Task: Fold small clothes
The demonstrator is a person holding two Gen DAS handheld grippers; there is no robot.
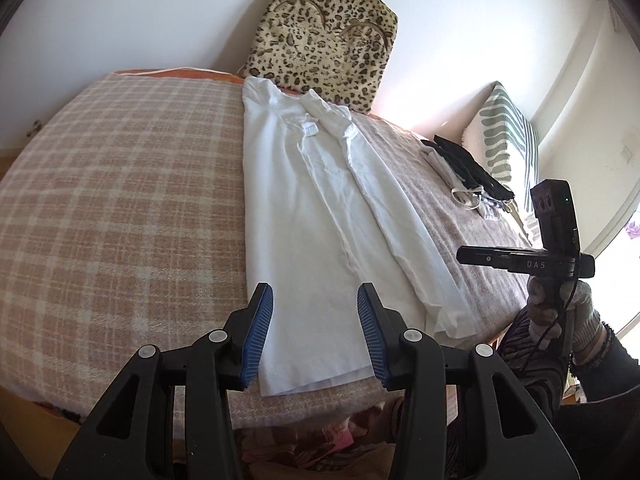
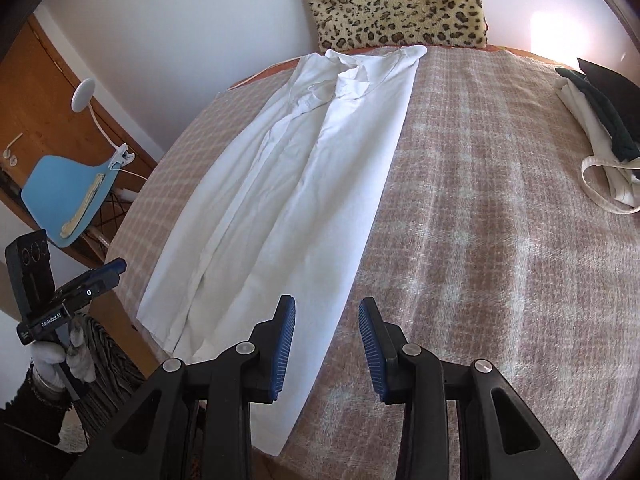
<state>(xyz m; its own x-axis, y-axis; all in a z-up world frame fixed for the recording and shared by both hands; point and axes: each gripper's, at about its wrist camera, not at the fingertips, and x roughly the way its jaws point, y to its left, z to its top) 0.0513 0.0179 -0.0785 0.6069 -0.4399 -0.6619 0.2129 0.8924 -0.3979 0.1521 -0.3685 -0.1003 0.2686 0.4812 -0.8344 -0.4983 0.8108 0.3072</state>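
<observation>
1. Left wrist view shows a bed under a pink-and-cream checked blanket, set against a white wall, with a leopard-print cushion standing at its far edge.
2. A green-patterned pillow and a small stack of dark and white clothes lie toward the bed's right side.
3. Right wrist view shows a blue chair and wooden furniture beyond the bed.
4. A white shirt lies flat on the blanket, folded lengthwise into a long strip, collar toward the cushion, hem at the near edge.
5. Left gripper hangs over the hem, fingers partly apart and empty.
6. Right gripper, fingers partly apart and empty, hangs over the shirt's right edge.
</observation>
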